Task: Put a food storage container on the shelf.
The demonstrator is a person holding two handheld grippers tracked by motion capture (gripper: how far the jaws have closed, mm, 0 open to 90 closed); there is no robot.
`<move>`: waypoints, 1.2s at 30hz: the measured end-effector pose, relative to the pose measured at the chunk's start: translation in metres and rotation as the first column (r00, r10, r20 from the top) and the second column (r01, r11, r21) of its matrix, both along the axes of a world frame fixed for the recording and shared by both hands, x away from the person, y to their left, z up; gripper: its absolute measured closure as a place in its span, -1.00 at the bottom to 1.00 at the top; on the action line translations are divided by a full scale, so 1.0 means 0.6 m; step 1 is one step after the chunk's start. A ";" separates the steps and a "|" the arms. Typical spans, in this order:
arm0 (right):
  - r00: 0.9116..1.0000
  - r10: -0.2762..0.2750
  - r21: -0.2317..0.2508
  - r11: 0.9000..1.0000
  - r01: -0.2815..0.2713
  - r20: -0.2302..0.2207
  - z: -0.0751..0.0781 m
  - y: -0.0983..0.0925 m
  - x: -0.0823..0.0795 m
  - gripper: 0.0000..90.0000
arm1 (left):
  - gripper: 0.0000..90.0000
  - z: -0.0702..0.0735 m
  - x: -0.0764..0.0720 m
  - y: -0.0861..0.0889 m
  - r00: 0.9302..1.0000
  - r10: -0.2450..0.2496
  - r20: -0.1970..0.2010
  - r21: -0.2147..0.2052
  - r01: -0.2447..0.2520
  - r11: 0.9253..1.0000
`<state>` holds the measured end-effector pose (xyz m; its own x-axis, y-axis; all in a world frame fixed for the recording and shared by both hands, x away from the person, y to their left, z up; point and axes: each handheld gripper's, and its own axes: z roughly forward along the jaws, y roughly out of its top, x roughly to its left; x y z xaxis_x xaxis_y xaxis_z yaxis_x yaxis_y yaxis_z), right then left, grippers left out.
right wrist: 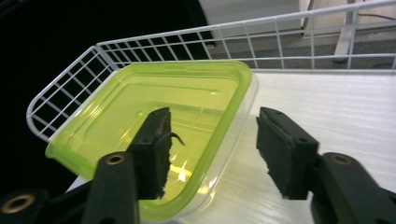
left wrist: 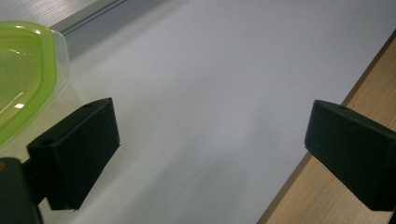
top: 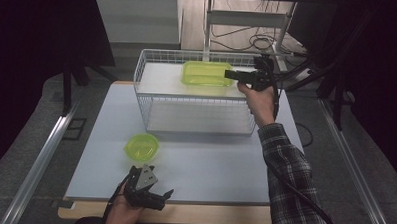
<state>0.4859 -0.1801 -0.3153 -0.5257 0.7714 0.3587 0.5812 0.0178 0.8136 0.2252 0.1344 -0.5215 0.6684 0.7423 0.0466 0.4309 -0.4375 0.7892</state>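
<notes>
A rectangular clear container with a lime-green lid (top: 207, 73) (right wrist: 154, 107) lies on the upper level of a white wire rack (top: 143, 102) (right wrist: 65, 79) at the back of the table. My right gripper (top: 233, 74) (right wrist: 212, 135) stands open at its right end: one jaw is over the lid, the other outside the wall, and the pads are not pressing. A round green-lidded container (top: 142, 146) (left wrist: 23, 70) sits on the table near the front left. Just in front of it, my left gripper (top: 156, 189) (left wrist: 210, 149) hangs open with nothing between its fingers.
The pale grey table top (top: 209, 162) (left wrist: 210, 70) has a wooden front edge (top: 208, 215) (left wrist: 327, 196) close to my left gripper. The rack's raised wire rim surrounds the rectangular container. Metal rails run along both sides of the table.
</notes>
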 end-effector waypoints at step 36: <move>0.958 0.243 -0.204 0.956 -0.209 0.155 -0.018 0.001 -0.130 -0.71 | -0.91 0.002 0.003 0.005 1.000 0.012 -0.015 -0.037 -0.013 0.999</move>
